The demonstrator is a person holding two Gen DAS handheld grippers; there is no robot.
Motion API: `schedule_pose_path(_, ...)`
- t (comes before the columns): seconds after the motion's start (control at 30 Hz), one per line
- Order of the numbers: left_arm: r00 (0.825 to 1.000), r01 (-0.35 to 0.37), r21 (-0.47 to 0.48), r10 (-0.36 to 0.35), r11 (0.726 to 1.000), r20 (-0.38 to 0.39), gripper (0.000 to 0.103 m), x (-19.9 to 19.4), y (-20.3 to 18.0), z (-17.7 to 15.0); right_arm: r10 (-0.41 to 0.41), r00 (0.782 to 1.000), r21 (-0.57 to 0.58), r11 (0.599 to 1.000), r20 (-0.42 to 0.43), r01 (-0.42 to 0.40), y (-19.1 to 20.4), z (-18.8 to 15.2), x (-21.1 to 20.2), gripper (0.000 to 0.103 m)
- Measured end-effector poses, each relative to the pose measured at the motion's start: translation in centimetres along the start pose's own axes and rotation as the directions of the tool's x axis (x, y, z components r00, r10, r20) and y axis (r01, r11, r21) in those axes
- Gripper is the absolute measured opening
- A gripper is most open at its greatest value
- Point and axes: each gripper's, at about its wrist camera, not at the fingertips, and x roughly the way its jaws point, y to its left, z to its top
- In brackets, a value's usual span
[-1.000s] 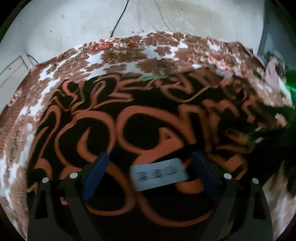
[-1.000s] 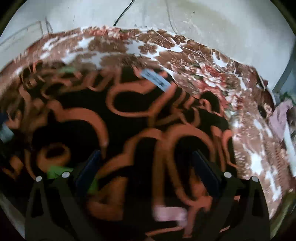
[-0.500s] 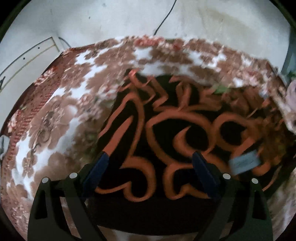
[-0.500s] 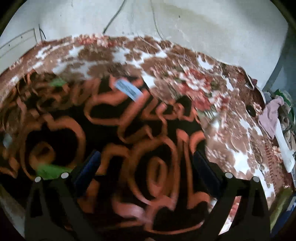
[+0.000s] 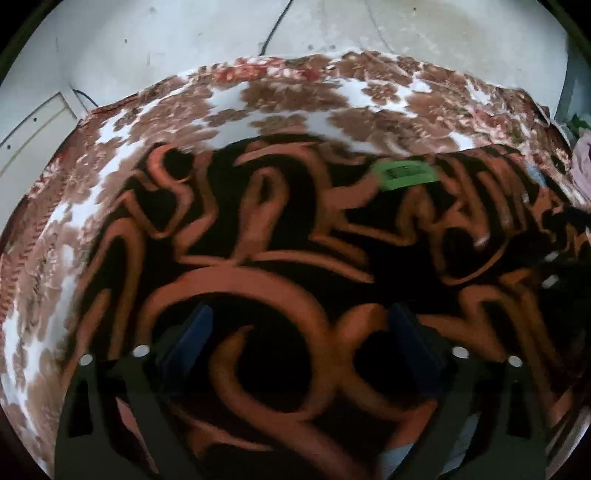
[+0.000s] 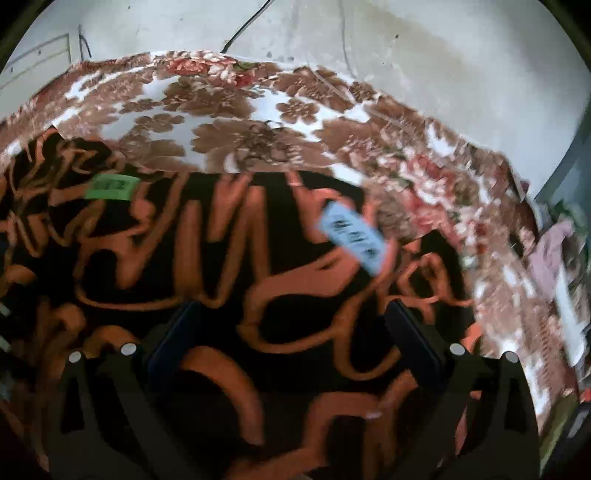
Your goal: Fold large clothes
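Note:
A large black garment with orange swirls (image 5: 258, 266) lies spread on a floral brown-and-white blanket (image 5: 280, 99). It also shows in the right wrist view (image 6: 229, 258). A green tag (image 5: 404, 173) sits near its far edge and also shows in the right wrist view (image 6: 112, 186). A light blue tag (image 6: 352, 238) lies on the cloth. My left gripper (image 5: 301, 347) hovers open over the garment with nothing between its blue pads. My right gripper (image 6: 291, 341) is open over the garment too, empty.
A pale wall (image 5: 332, 29) with a dark cable (image 5: 275, 24) rises behind the blanket. Pink and white clothes (image 6: 554, 258) lie heaped at the right edge of the blanket.
Both views have swung over the garment. The left gripper moved back from the garment's left edge toward its middle. The right gripper shifted so the blue tag is nearer. Both stayed open.

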Motion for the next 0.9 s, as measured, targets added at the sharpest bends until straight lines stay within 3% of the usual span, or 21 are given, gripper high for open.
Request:
schedule_pose_path(0.23,0.999,-0.028,0.015,0.027,0.999,0.036,0.096,-2.8,4.1,-1.2,0.002,1.000,0.010,1.000,-0.026,-0.002,-1.5,-1.0,-0.1,0.098)
schedule_pose_path(0.33,0.996,0.040,-0.108,-0.030,0.993,0.089,0.096,-5.9,6.6,-1.6,0.025,0.999,0.008,1.000,-0.047,-0.025,-1.1,-0.5,-0.8,0.098)
schedule_pose_path(0.43,0.989,0.131,-0.281,-0.106,0.951,0.104,0.097,-8.3,9.0,-2.8,0.049,0.998,-0.002,0.999,-0.046,-0.049,-0.8,-0.4,-1.8,0.098)
schedule_pose_path(0.5,0.982,0.187,-0.408,-0.158,0.893,0.106,0.097,-9.7,10.4,-4.7,0.048,0.998,-0.025,0.999,-0.042,-0.049,-0.4,-0.4,-2.5,0.098)
schedule_pose_path(0.6,0.972,0.234,-0.601,-0.202,0.764,0.121,0.097,-11.5,12.1,-9.2,0.069,0.997,-0.030,0.997,-0.036,-0.070,-0.2,-0.6,-3.9,0.098)
schedule_pose_path(0.63,0.968,0.245,-0.667,-0.215,0.704,0.129,0.097,-12.2,12.7,-11.3,0.081,0.996,-0.025,0.996,-0.040,-0.082,-0.2,-0.7,-4.4,0.098)
schedule_pose_path(0.77,0.964,0.256,-0.797,-0.209,0.548,0.167,0.097,-14.0,12.9,-16.7,0.114,0.991,-0.032,0.993,-0.074,-0.117,-0.1,-1.7,-6.6,0.098)
schedule_pose_path(0.83,0.957,0.279,-0.811,-0.215,0.514,0.192,0.097,-14.3,12.6,-17.6,0.129,0.988,-0.033,0.991,-0.083,-0.132,-0.1,-2.0,-7.5,0.098)
schedule_pose_path(0.9,0.952,0.301,-0.798,-0.217,0.523,0.217,0.097,-14.1,11.7,-17.7,0.136,0.987,-0.034,0.990,-0.086,-0.140,-0.1,-2.4,-8.2,0.098)
